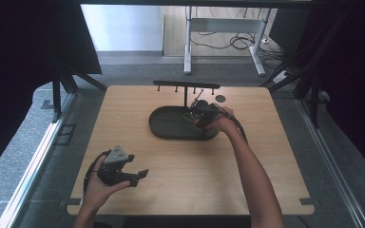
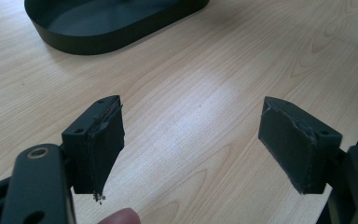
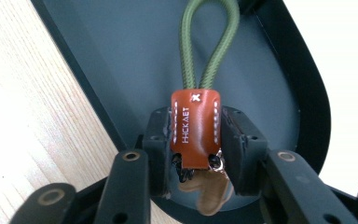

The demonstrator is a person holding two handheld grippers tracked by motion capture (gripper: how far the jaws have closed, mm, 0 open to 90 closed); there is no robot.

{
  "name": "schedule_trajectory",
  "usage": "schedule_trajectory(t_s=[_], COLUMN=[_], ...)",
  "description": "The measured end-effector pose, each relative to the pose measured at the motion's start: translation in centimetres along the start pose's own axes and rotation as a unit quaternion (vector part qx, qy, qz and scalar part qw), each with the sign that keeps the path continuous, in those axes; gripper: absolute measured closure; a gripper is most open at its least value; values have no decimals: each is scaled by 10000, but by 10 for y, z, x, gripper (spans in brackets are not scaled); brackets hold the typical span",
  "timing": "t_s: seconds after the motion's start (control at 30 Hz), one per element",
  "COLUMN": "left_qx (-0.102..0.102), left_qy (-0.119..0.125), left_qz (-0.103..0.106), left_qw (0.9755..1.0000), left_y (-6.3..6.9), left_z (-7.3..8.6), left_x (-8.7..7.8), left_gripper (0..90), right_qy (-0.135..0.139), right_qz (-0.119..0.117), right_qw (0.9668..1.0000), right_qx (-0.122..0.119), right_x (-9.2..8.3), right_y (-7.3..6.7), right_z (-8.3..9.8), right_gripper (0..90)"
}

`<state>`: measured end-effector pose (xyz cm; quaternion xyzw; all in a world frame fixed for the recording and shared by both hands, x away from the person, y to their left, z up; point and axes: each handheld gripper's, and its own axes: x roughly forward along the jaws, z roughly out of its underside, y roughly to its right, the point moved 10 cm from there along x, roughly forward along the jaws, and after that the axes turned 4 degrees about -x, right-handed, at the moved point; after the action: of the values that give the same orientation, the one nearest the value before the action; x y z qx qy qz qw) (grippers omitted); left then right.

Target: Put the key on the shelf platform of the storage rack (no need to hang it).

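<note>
Keychain: clamped in R gripper over tray, cord loop pointing away; L gripper jaws apart.

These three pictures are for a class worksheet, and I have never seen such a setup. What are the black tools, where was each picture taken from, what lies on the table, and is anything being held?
A person sits at a light wooden table and holds a black two-jaw gripper in each hand. There is no robot arm.

The high view looks down from above the person's side. The other two pictures come from cameras riding on the grippers, looking along their jaws.

On the table stands a shallow dark oval tray, with a black T-shaped rack with pegs rising at its far edge.

The left gripper is open and holds nothing; it is near the table's front left.

The right gripper is over the tray, shut on a brown leather tab with white stitching. An olive-green cord loop runs out of the tab.
</note>
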<state>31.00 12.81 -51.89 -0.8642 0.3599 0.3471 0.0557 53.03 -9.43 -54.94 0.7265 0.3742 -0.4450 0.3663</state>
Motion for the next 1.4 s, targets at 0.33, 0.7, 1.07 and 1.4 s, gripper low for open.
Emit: schedule_trajectory(t_s=[0.33,0.7,1.07,1.4], left_qx=[8,6,15,24], left_qy=[-10,-14,-16,-23], left_qz=[-5,-10,-31,-33], left_qw=[10000,10000,10000,10000], left_y=[0,0,0,1], left_z=[0,0,0,0], left_x=[0,1,0,1], left_gripper=[226,226,226,226], right_qy=[91,313,641,901], right_qz=[-44,-43,-22,-38], right_qw=[9999,9995,9975,9948], right_qx=[5,85,286,477], right_x=[-5,-21,-50,-60], right_y=[-3,-9,-20,-30], right_z=[-1,-4,1,29], right_gripper=[567,530,506,482])
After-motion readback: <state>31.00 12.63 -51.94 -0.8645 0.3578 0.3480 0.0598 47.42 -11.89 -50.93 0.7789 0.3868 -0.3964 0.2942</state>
